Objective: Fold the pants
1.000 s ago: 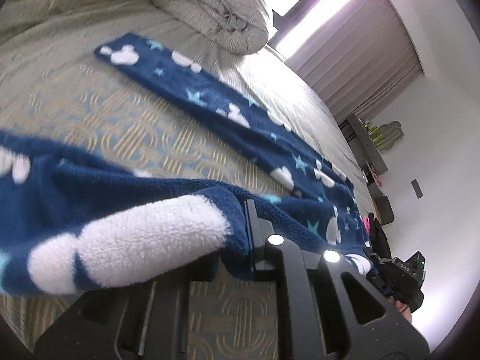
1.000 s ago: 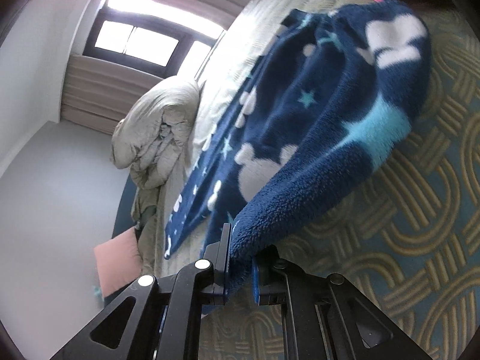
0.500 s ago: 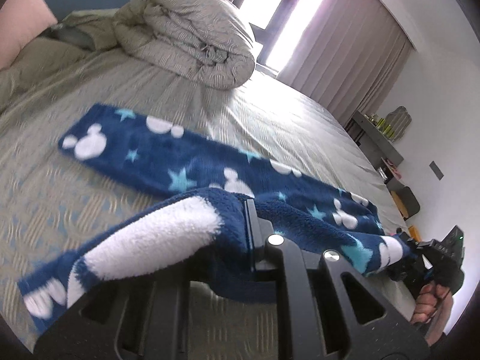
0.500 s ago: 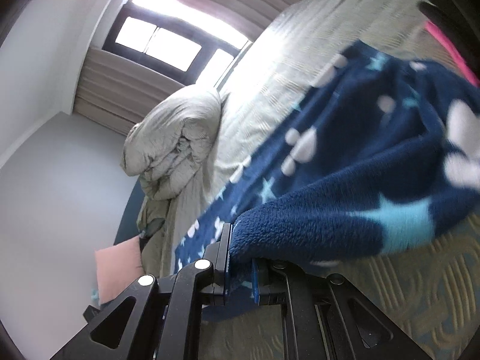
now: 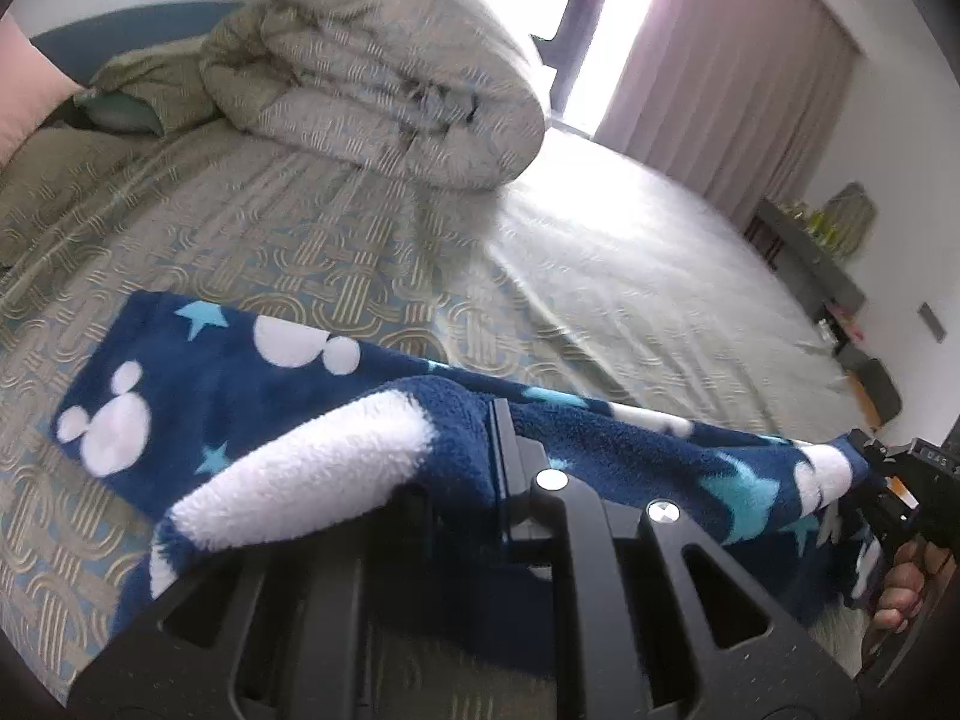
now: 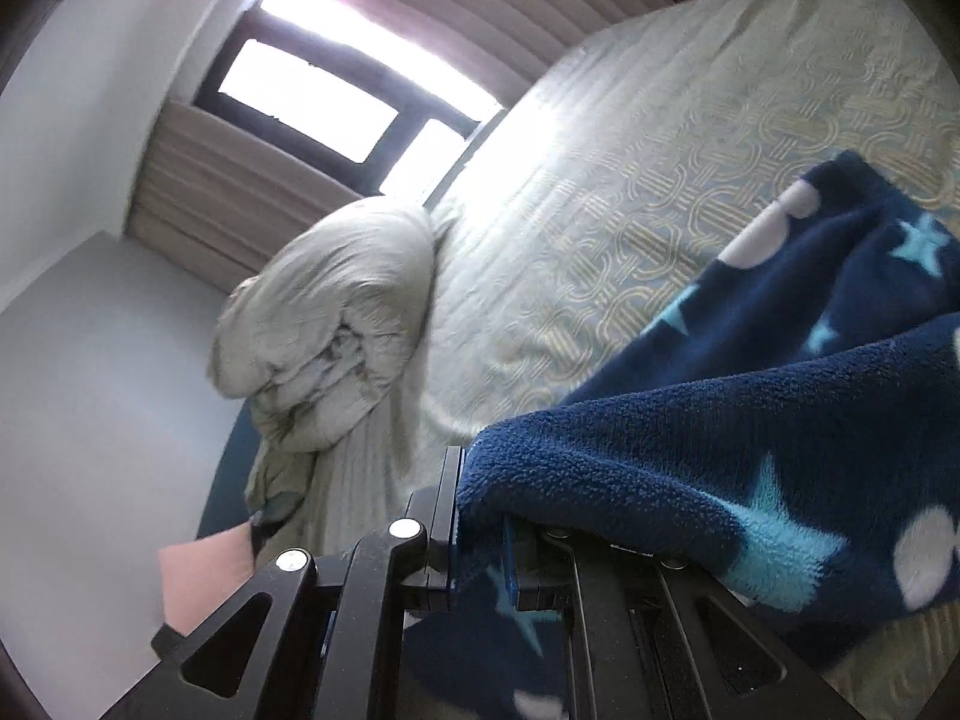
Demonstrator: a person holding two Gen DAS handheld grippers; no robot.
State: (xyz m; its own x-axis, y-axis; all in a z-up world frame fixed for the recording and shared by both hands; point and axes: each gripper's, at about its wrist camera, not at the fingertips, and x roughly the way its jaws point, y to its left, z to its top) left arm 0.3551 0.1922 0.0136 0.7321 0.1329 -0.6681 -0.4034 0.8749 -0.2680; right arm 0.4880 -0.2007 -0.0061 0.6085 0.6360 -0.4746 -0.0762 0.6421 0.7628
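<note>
Both hand-held grippers have carried their clamped leg of the pants [image 5: 198,396] across the bed [image 5: 600,252], left hand-held gripper [image 5: 462,480] and right hand-held gripper [image 6: 480,534] each pinching fleece, apparently to lay it over the flat leg, though blur hides the edges.

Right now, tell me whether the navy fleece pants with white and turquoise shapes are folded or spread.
Partly folded: one navy fleece pants leg lies flat on the patterned bedspread, the other is lifted over it.
</note>
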